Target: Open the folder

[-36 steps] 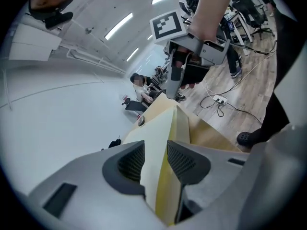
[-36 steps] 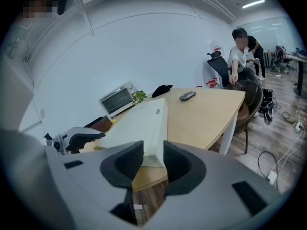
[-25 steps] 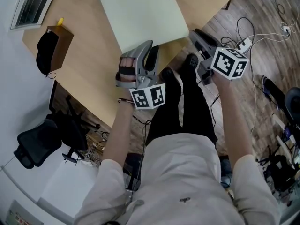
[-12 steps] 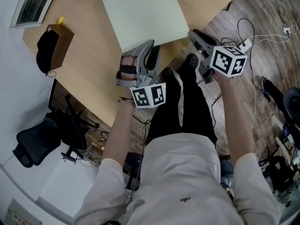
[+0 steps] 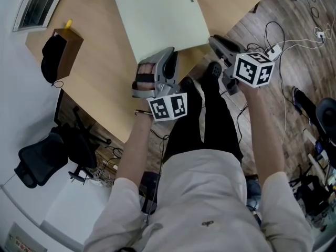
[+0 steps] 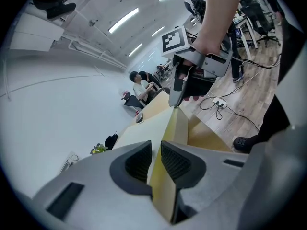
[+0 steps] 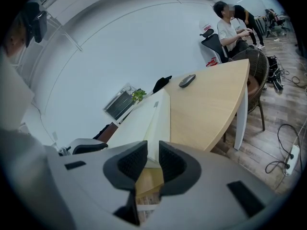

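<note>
folder (image 5: 160,17) edge between just-closing jaws of left tool (image 6: 156,161) and right tool (image 7: 152,161)

Pale wooden worktop (image 5: 100,83) here, and the cream folder (image 5: 160,17) lies flat on it near the front edge. Over at the left corner sits a brown box (image 5: 72,47), a black cap (image 5: 51,56) against it.

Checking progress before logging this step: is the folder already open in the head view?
No, the folder lies flat and closed on the table.
</note>
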### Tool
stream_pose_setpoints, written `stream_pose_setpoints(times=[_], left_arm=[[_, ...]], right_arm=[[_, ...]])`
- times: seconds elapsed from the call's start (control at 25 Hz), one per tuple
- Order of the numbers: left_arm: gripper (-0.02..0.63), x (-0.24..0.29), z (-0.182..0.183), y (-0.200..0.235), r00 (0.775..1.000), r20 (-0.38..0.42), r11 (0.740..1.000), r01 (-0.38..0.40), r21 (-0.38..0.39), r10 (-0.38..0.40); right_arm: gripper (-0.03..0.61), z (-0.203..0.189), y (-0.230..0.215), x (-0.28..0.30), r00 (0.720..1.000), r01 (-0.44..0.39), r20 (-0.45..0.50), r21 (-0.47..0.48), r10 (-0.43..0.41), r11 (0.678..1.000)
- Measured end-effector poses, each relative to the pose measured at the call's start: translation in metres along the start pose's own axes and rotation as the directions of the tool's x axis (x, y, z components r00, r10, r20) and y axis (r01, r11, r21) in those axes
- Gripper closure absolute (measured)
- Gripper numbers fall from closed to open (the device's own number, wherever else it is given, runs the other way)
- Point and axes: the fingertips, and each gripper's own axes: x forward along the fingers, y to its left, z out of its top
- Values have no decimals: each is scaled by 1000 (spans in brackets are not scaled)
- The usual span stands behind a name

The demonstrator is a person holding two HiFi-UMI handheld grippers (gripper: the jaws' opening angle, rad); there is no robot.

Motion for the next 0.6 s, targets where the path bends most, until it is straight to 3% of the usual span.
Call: stream_pose_setpoints(times=[0.2, 0.6], left_arm=[[558, -1, 2, 1, 1000, 4, 1000, -3, -25, 3], [580, -7, 6, 11, 1000, 31, 988, 6, -155, -1]], right_arm=[[500, 0, -1, 0, 1000, 5, -6, -8, -5, 1000], [502, -1, 0, 0, 999, 22, -24, -34, -23, 999]])
